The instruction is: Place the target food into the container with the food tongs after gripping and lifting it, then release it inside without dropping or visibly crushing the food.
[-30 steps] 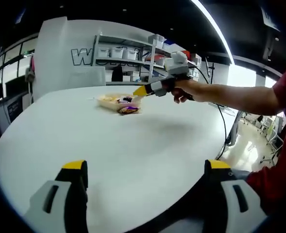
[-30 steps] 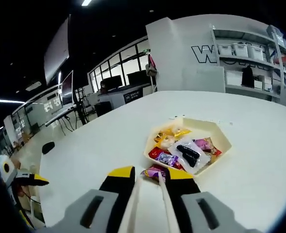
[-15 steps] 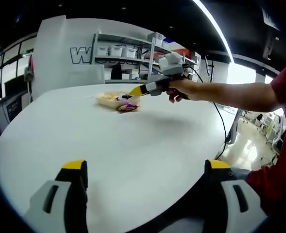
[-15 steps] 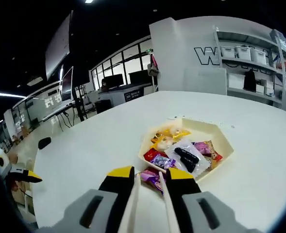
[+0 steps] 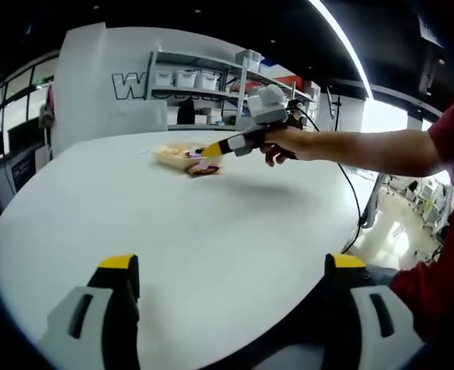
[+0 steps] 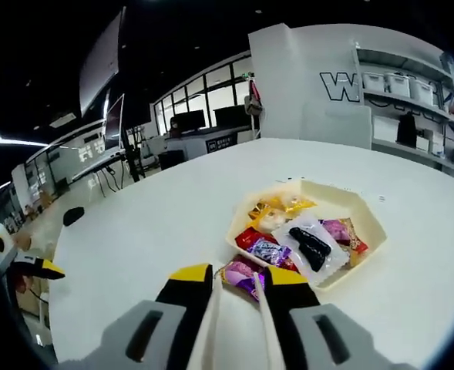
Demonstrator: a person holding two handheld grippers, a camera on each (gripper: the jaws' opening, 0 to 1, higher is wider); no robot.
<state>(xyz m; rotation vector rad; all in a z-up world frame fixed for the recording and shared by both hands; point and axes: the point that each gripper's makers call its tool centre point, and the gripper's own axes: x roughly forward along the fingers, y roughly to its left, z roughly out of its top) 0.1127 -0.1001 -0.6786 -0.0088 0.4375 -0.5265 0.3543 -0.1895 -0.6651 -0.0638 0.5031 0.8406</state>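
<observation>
White table (image 6: 134, 231) carries a cream tray (image 6: 369, 223) of wrapped snacks. Right gripper (image 6: 238, 279) clamps tongs (image 6: 263, 324) near a purple packet (image 6: 242, 271); left gripper (image 5: 234, 266) gapes.

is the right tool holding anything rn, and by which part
Yes. The right tool is shut on the food tongs, gripping them partway along their two pale arms. The left tool is open, holding nothing.

Large letters "W…" on white wall (image 6: 342, 85)

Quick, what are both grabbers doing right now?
Left gripper: open, holding nothing, low over the white table.
Right gripper: shut on the pale food tongs, tips at the purple candy wrapper.
</observation>
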